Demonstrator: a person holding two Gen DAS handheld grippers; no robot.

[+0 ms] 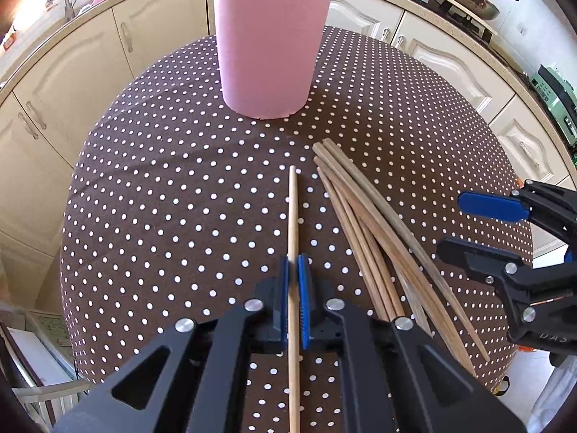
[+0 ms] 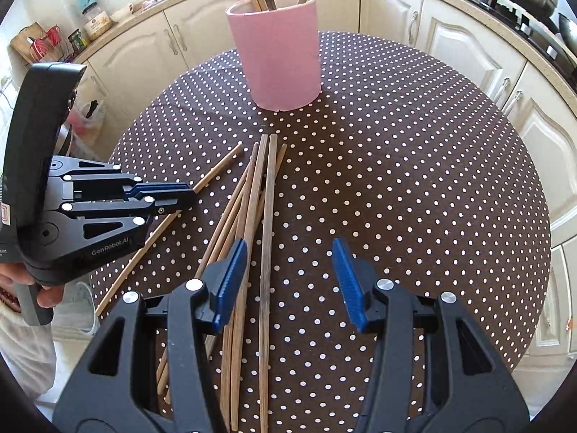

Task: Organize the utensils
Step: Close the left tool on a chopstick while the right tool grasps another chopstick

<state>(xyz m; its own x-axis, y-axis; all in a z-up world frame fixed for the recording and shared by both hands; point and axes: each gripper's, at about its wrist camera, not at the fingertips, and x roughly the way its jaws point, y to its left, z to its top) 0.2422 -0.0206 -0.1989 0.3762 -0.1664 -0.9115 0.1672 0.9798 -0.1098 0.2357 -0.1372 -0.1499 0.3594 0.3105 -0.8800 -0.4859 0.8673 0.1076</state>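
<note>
**A:** What is shown in the left wrist view?

**B:** The left gripper (image 1: 295, 281) is seen clamped on a single pale, thin wooden chopstick (image 1: 293, 216), which runs forward between its blue pads. A loose bundle of darker wooden chopsticks (image 1: 364, 223) is spread just to its right on the round surface covered in brown white-dotted cloth (image 1: 162, 198). A tall pink cylindrical holder (image 1: 270, 54) is set at the far side, with several sticks already stood in it.

**B:** And the right wrist view?

**A:** The right gripper (image 2: 290, 281) is held half open above the bundle, with nothing pressed; one grey, weathered chopstick (image 2: 267, 252) lies between its jaws, apart from both pads.

**A:** Which step is judged to be in hand?

**B:** A stick has been gripped for transfer. Next, it would need to be lifted, tipped upright and lowered into the holder's mouth, clear of the sticks inside.
</note>
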